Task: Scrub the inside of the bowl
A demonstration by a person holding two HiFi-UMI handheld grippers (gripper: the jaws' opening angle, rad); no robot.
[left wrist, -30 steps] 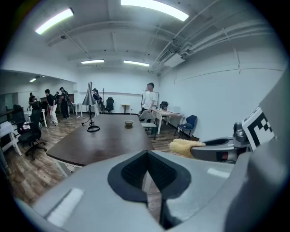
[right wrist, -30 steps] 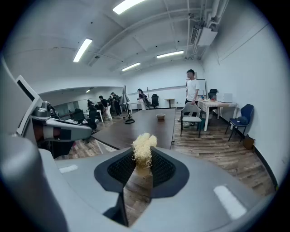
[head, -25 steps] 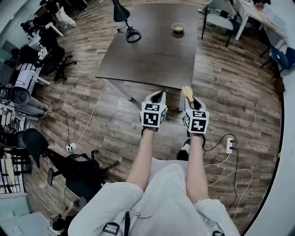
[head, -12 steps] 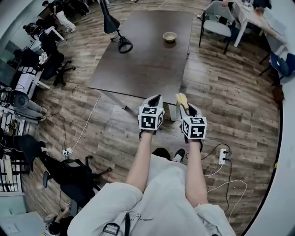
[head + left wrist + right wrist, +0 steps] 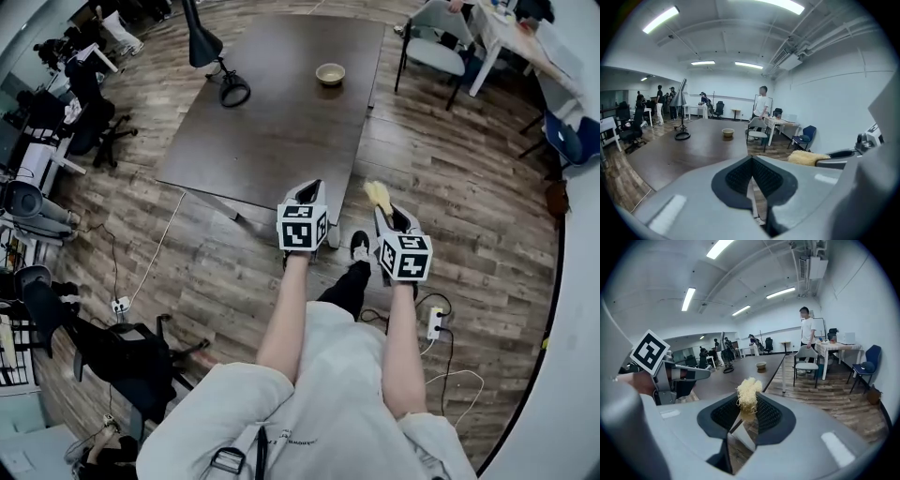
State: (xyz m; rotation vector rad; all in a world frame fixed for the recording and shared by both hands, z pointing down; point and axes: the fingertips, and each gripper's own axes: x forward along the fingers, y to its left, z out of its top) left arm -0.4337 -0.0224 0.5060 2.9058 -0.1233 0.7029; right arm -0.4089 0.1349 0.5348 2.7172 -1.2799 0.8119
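Between the pads of the right gripper (image 5: pixel 749 405) sits a pale, stringy scrubber (image 5: pixel 748 397). It is pinched at its base so the loose tuft stands clear ahead of the tips, ready, I judge, to be pushed into a bowl. The left gripper (image 5: pixel 751 169) has its 2 pads pressed together on nothing; it is probably kept free to steady the bowl later. Both are carried side by side in front of the body, pointing forward, well short of any work.

The bowl (image 5: pixel 329 73) stands alone near the far end of the dark table (image 5: pixel 272 122), well apart from both grippers. A black lamp (image 5: pixel 208 49) stands off to its left. Scrubbing has not begun.

Against the view of 1.0 s ago, the table's near edge lies closer to the grippers and the bowl sits lower in the head view. A shoe (image 5: pixel 359 246) now shows between the arms, so the person appears to be walking up to the table. Both grips are unchanged.
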